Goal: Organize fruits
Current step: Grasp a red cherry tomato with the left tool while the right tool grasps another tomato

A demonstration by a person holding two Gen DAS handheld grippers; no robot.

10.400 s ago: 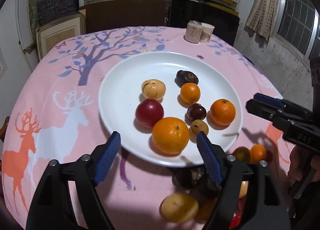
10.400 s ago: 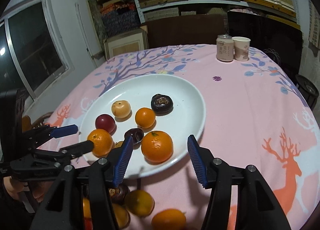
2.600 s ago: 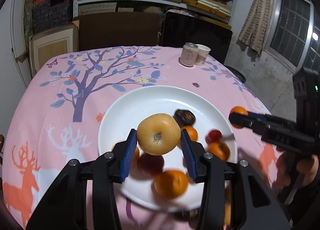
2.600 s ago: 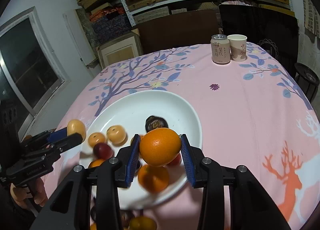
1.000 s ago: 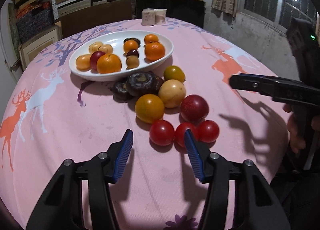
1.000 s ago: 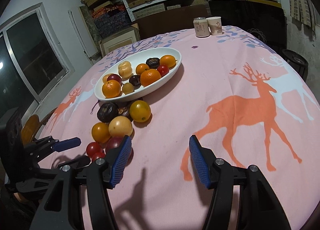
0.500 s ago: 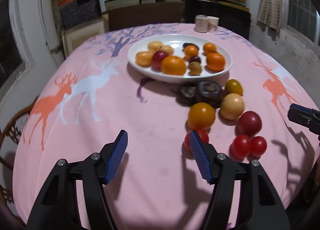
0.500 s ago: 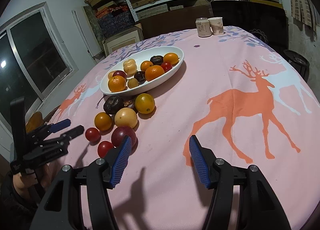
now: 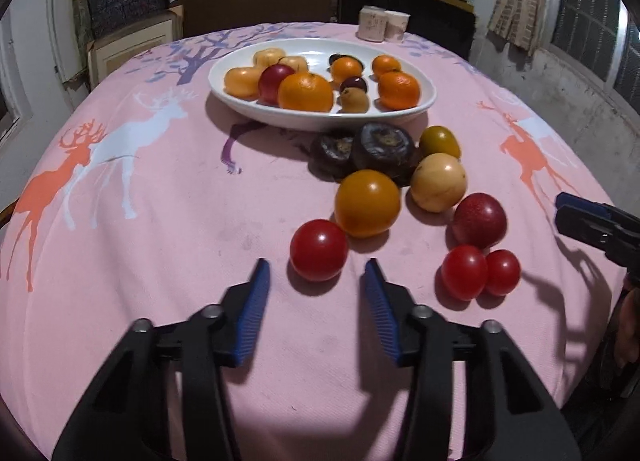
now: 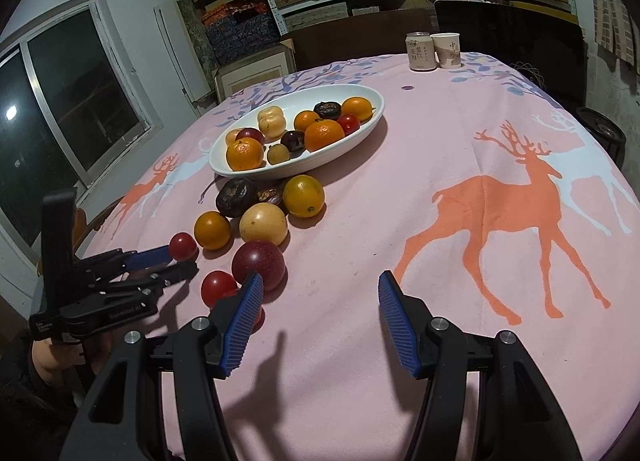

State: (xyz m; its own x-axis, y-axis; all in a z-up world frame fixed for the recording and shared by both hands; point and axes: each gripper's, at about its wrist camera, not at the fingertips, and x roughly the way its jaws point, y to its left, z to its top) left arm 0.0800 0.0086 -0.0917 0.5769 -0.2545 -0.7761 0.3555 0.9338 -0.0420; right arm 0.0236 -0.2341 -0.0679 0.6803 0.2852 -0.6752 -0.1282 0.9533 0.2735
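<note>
A white plate [image 9: 427, 99] [image 10: 370, 121] holds several oranges, plums and small fruits. In front of it loose fruit lies on the pink cloth: dark fruits [image 9: 382, 145], an orange fruit [image 9: 367, 203], a pale yellow one [image 9: 438, 182], a plum [image 9: 479, 219] and red tomatoes. My left gripper [image 9: 316, 293] [image 10: 182, 261] is open, its tips just short of one red tomato [image 9: 319, 249] [image 10: 183, 245]. My right gripper [image 10: 318, 313] [image 9: 568, 211] is open and empty, over bare cloth to the right of the plum [image 10: 259, 264] and two tomatoes [image 9: 464, 272].
A drink can [image 10: 418, 51] and a paper cup [image 10: 448, 49] stand at the table's far edge. Shelves with boxes fill the back wall. A dark chair [image 10: 508, 41] stands behind the table. The table's rim curves down close on the near side.
My left gripper has moved forward and right, so the red tomato now lies just ahead between its tips. My right gripper has come slightly closer to the plum. Both stay open.
</note>
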